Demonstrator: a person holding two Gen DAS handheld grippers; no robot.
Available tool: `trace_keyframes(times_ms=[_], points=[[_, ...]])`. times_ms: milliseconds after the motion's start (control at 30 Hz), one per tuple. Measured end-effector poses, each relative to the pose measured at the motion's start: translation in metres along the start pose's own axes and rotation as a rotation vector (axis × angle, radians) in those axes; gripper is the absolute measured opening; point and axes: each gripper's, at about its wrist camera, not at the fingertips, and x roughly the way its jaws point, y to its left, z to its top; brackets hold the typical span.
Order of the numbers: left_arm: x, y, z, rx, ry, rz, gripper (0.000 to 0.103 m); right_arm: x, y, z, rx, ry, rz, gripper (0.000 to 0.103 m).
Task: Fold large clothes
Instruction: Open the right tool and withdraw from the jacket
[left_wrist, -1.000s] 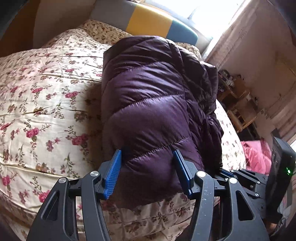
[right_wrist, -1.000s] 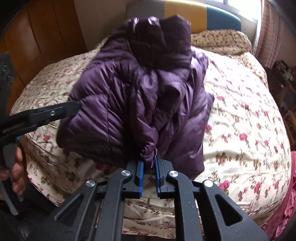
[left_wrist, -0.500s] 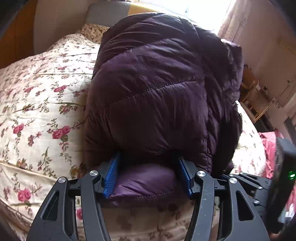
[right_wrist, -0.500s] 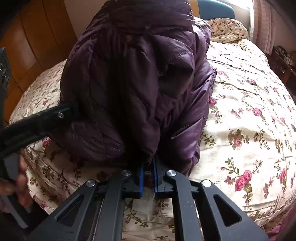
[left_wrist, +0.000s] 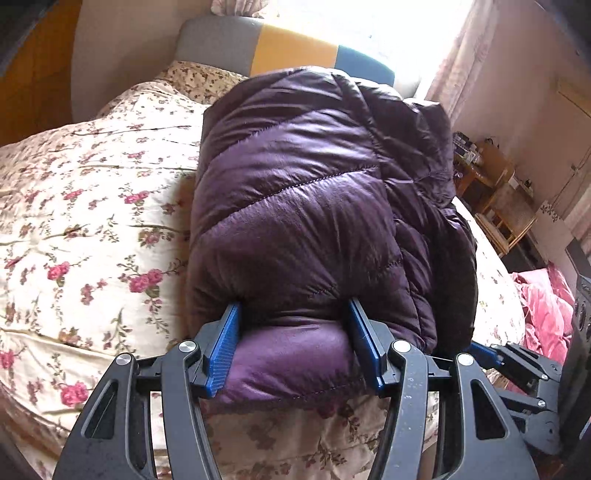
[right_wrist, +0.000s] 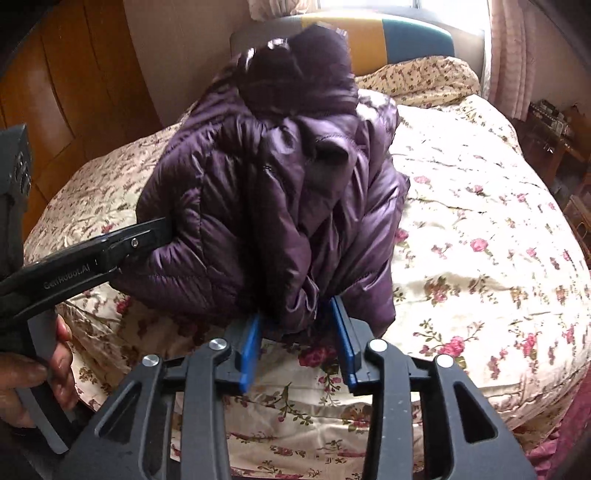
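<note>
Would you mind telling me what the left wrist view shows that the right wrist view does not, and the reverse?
Only the left wrist view shows the left gripper from behind, its jaws wide with a jacket fold between them, and pink cloth beside the bed. Only the right wrist view shows the right gripper, its jaws apart around a hanging fold, the person's hand on the left tool, and the wooden wall. Both show the purple jacket bundled on the floral bedspread and the headboard.

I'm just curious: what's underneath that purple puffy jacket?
The purple jacket lies bundled on a floral bedspread, which shows all around it. Whether anything else sits beneath cannot be seen; the jacket covers that patch.
</note>
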Motion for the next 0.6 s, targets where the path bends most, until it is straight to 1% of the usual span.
trace_keyframes(times_ms=[67,167,233,400,433,600], points=[[-0.007,0.002,0.002,-0.004,-0.008,0.0,0.057,-0.009,0.004,0.0,-0.005,-0.012,-0.008,0.041],[-0.018,0.004,0.003,-0.009,-0.029,0.012,0.057,-0.02,0.009,0.001,-0.02,-0.028,-0.016,0.042],[-0.026,0.009,0.005,-0.016,-0.045,0.019,0.057,-0.024,0.017,0.003,-0.033,-0.039,-0.026,0.046],[-0.039,0.015,0.009,-0.033,-0.078,0.034,0.057,-0.042,0.03,0.013,-0.054,-0.076,-0.043,0.047],[-0.04,0.015,0.011,-0.038,-0.084,0.035,0.057,-0.039,0.037,0.021,-0.056,-0.082,-0.044,0.047],[-0.042,0.014,0.02,-0.041,-0.099,0.032,0.057,-0.033,0.039,0.046,-0.058,-0.099,-0.057,0.047]])
